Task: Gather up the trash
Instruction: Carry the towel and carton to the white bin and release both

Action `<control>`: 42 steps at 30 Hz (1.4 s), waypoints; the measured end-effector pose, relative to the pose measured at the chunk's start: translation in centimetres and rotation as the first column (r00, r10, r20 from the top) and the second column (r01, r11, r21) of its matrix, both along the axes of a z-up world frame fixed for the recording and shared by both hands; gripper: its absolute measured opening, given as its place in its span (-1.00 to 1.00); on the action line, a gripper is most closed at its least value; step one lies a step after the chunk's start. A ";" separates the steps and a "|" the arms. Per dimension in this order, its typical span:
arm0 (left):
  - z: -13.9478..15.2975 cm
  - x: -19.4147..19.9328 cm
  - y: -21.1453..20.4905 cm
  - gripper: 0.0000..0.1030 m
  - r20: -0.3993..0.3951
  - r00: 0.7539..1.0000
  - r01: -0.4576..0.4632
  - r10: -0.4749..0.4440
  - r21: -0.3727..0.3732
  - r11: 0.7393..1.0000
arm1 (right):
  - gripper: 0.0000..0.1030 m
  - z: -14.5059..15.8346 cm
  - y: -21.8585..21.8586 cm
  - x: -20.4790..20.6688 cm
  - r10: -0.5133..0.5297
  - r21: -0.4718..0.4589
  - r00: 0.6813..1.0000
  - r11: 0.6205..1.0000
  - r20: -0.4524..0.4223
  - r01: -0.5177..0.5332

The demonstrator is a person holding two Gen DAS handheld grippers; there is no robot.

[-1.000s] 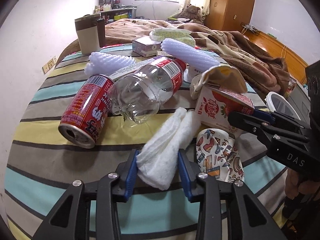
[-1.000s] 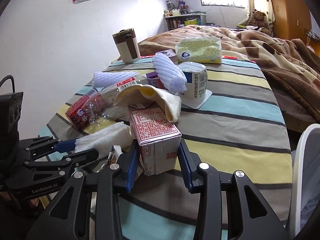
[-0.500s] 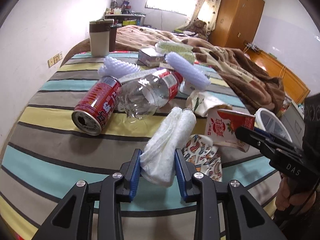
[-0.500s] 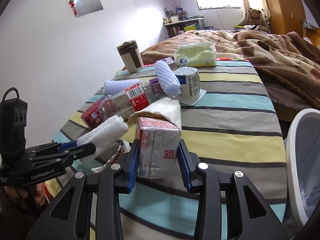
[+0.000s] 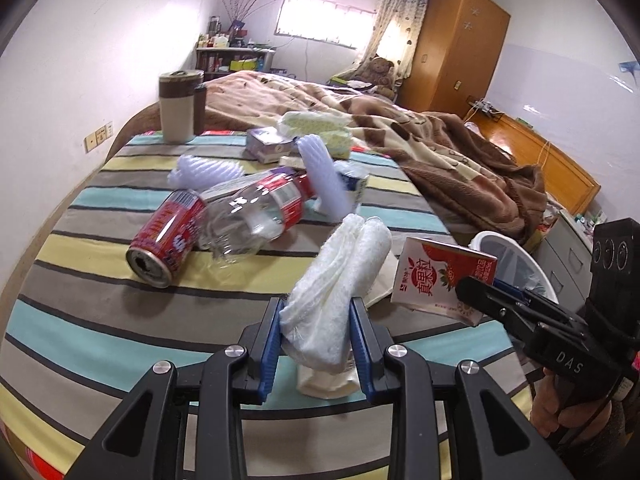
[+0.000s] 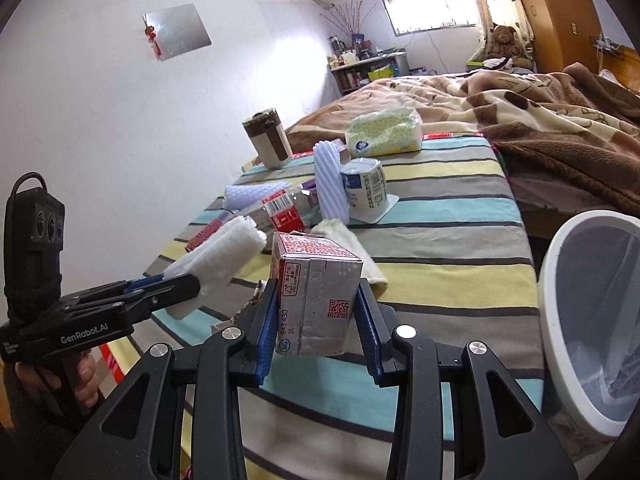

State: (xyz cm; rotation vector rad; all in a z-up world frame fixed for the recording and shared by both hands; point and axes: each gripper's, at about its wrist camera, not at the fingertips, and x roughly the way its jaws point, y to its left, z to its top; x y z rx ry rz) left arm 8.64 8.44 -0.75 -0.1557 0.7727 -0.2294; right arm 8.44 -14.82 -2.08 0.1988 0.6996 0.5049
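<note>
Room: bedroom, white walls, window at the back, wooden wardrobe (image 5: 460, 48) to the right of it.
Surface: striped bedsheet (image 5: 100, 272) carries the litter; brown blanket (image 5: 460, 160) is bunched on the far right part of the bed.
Mug: brown-and-cream travel mug (image 5: 178, 106) stands upright at the far left edge of the sheet.
Can: red can (image 5: 166, 240) lies on its side, open end facing the camera, touching the bottle.
Bottle: clear plastic bottle (image 5: 256, 212) lies on its side just right of the can.
Foam net: white ribbed foam sleeve (image 5: 324, 176) leans over the bottle's far end.
Left claw (image 5: 316, 332): clenched on a rolled white tissue wad (image 5: 340, 280), lifted clear of the sheet.
Right claw (image 6: 316, 320): clenched on a red-and-silver drink carton (image 6: 316, 292), held above the sheet.
Bin: white trash bin (image 6: 556, 280) with a plastic liner stands beside the bed at far right, near the carton.
</note>
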 end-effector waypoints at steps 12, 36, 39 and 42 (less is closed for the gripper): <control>1.6 0.7 -5.7 -0.37 0.045 0.996 0.075 -0.075 -0.001 0.997 | -0.27 1.8 -5.8 -1.4 -0.192 -0.026 0.979 0.981 0.069 0.194; -0.7 5.2 -24.0 -0.35 -0.011 0.936 0.352 -0.351 0.017 0.936 | -0.27 0.1 -16.5 -1.3 -0.512 -0.182 0.856 0.838 0.068 0.515; -1.4 5.3 -25.2 -0.35 -0.036 0.929 0.369 -0.368 0.024 0.929 | -0.27 -0.3 -17.2 -1.3 -0.526 -0.198 0.848 0.827 0.059 0.526; -2.1 5.4 -26.7 -0.35 -0.055 0.919 0.392 -0.390 0.034 0.919 | -0.27 -0.8 -17.8 -1.2 -0.540 -0.226 0.840 0.812 0.054 0.537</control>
